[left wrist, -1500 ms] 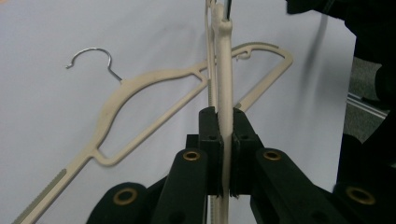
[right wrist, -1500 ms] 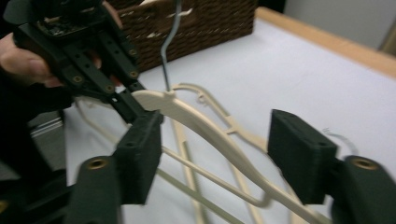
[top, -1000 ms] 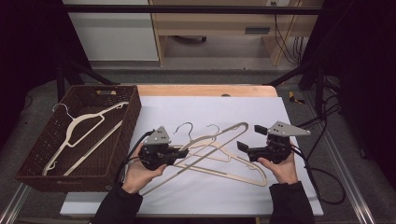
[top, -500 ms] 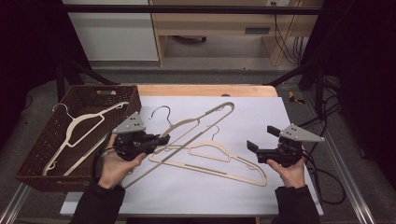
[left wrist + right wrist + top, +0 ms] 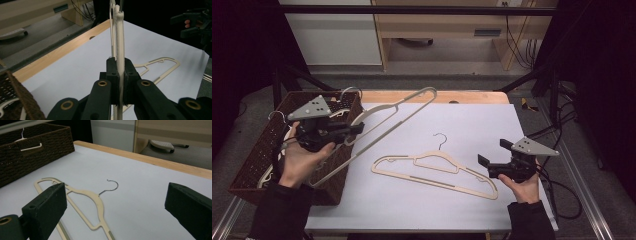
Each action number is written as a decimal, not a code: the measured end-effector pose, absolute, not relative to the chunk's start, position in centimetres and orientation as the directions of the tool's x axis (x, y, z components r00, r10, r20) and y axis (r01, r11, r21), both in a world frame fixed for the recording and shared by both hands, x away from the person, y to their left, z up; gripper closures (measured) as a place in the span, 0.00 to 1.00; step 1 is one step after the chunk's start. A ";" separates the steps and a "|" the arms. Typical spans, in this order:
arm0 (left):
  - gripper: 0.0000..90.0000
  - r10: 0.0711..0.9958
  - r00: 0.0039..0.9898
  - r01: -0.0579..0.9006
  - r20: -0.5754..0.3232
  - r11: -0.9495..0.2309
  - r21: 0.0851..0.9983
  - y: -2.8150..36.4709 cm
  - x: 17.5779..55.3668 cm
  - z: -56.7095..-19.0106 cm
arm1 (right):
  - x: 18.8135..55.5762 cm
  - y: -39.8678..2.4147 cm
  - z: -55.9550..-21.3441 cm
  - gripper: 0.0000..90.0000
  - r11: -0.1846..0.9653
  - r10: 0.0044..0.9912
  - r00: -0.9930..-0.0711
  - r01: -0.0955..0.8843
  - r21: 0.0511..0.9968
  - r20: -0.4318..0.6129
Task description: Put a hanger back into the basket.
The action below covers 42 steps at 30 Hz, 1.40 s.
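My left gripper (image 5: 353,131) is shut on the shoulder of a cream hanger (image 5: 404,104) and holds it tilted in the air over the right rim of the dark woven basket (image 5: 258,150). In the left gripper view the pads clamp the hanger (image 5: 119,37) edge-on. A second cream hanger (image 5: 437,169) with a wire hook lies flat on the white sheet. My right gripper (image 5: 495,153) hovers open just right of its end. In the right gripper view that hanger (image 5: 96,203) lies ahead of the wide-open right gripper (image 5: 116,195).
Another hanger (image 5: 266,176) lies inside the basket, also seen as a hanger (image 5: 30,146) in the basket (image 5: 37,162) from the right gripper view. A wooden table edge (image 5: 472,96) runs along the far side. A metal rail (image 5: 579,200) and cables sit to the right.
My left gripper has carried its hanger up and to the left, from over the sheet to above the basket's rim. The right hand has stayed nearly still, jaws open.
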<state>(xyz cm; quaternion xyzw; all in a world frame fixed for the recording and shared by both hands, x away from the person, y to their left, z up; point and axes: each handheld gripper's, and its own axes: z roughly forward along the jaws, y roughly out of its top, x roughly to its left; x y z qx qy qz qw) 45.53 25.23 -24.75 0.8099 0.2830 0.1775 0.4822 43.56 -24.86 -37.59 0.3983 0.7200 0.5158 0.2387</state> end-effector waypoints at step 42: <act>0.96 0.816 0.577 0.437 -0.015 -0.293 0.850 41.3 49.6 -28.5 | 43.7 -24.7 -37.8 0.04 0.164 0.815 -0.576 0.336 0.928 0.064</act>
